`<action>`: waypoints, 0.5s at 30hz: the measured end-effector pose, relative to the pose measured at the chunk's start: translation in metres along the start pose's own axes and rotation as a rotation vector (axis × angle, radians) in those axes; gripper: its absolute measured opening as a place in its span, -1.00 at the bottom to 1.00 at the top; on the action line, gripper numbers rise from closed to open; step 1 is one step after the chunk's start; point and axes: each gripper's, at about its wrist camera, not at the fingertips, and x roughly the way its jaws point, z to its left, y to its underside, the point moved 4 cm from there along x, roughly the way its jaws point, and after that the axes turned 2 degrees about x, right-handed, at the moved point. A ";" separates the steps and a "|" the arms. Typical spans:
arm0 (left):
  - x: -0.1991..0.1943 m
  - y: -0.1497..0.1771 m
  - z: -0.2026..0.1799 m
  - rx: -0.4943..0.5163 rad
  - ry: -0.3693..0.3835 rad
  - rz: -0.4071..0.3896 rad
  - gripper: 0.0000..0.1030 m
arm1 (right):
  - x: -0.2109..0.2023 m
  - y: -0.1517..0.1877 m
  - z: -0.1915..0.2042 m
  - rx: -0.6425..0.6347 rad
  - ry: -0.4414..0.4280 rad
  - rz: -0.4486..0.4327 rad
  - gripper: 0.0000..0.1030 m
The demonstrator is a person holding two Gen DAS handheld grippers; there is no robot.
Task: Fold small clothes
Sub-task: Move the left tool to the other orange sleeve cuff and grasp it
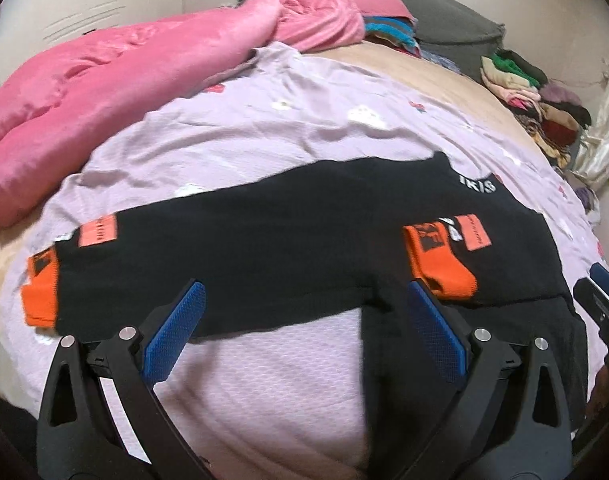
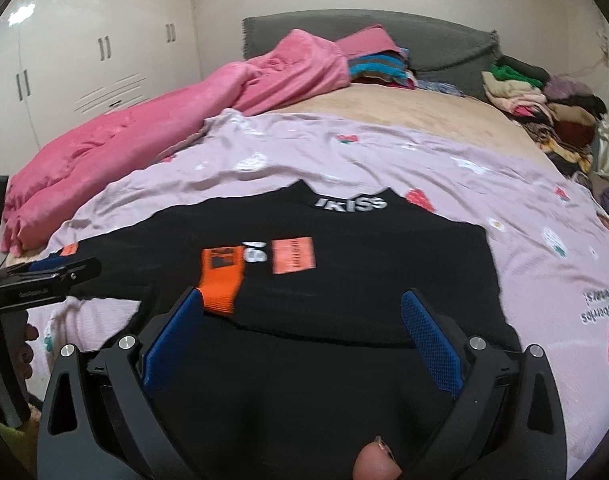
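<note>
Both grippers wide open above a black sweater spread on the bed, nothing held.

Left gripper (image 1: 300,320) has its blue pads (image 1: 172,332) fully apart, angled down over the near hem of the black sweater (image 1: 264,248), no cloth between them. Right gripper (image 2: 302,328) is spread just as wide, tilted down over the sweater body, not touching fabric; a fingertip (image 2: 374,464) shows at the bottom edge of its view. The sweater lies flat on the lilac sheet (image 1: 264,128), one orange cuff (image 1: 440,260) folded onto the chest, the other cuff (image 1: 40,288) out at the left, collar lettering facing away. No containers in view. Further back, a pink blanket (image 1: 124,68) is bunched along the left side and a clothes pile (image 2: 544,108) sits at the far right by the grey headboard (image 2: 424,40).
</note>
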 end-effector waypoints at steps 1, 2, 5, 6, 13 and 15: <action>-0.002 0.000 0.005 -0.005 -0.014 -0.007 0.82 | 0.001 -0.001 0.006 -0.009 -0.007 0.000 0.91; -0.004 0.000 0.010 -0.010 -0.029 -0.014 0.82 | 0.003 -0.002 0.014 -0.022 -0.017 0.000 0.91; -0.008 0.000 0.023 -0.023 -0.068 -0.024 0.82 | 0.005 -0.005 0.035 -0.055 -0.041 0.000 0.91; -0.009 -0.001 0.029 -0.030 -0.080 -0.026 0.82 | 0.005 -0.006 0.040 -0.064 -0.050 -0.001 0.91; -0.018 -0.004 0.064 -0.083 -0.152 -0.045 0.82 | 0.011 -0.012 0.081 -0.127 -0.100 -0.005 0.91; -0.020 -0.003 0.074 -0.094 -0.169 -0.047 0.82 | 0.013 -0.013 0.090 -0.140 -0.114 -0.003 0.91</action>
